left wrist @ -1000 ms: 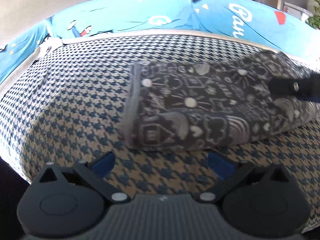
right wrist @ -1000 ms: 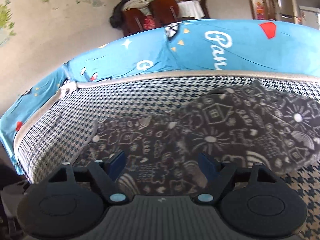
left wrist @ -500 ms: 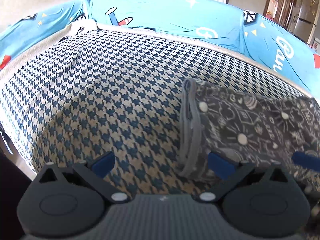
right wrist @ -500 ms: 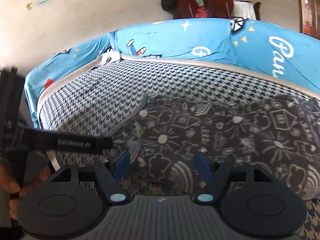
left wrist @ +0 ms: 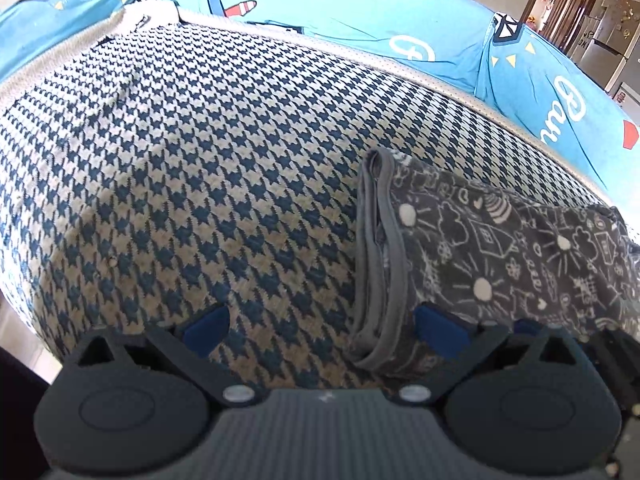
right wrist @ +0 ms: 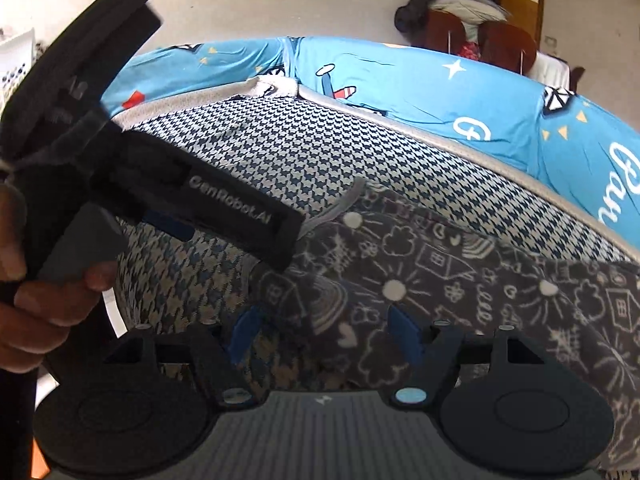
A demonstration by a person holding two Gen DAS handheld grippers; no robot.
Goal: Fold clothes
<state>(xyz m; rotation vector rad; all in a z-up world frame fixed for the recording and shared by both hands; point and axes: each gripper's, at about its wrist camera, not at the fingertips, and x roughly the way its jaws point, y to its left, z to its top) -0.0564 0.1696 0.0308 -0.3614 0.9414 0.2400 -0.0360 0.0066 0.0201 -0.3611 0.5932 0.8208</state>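
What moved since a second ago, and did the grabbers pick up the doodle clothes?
The left gripper swung leftward to the grey banded edge of the doodle-print garment, which now sits by its right finger. The right gripper also shifted left along the garment, so the left gripper and the hand holding it came into its view. Neither grabbed anything; both stayed open. The garment stayed folded on the houndstooth cushion.

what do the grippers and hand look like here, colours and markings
Both grippers, left and right, have matte black bodies, blue finger pads, two round black discs and a ribbed grey base. The left one's side reads GenRobot.AI in grey letters. The bare hand shows no sleeve.
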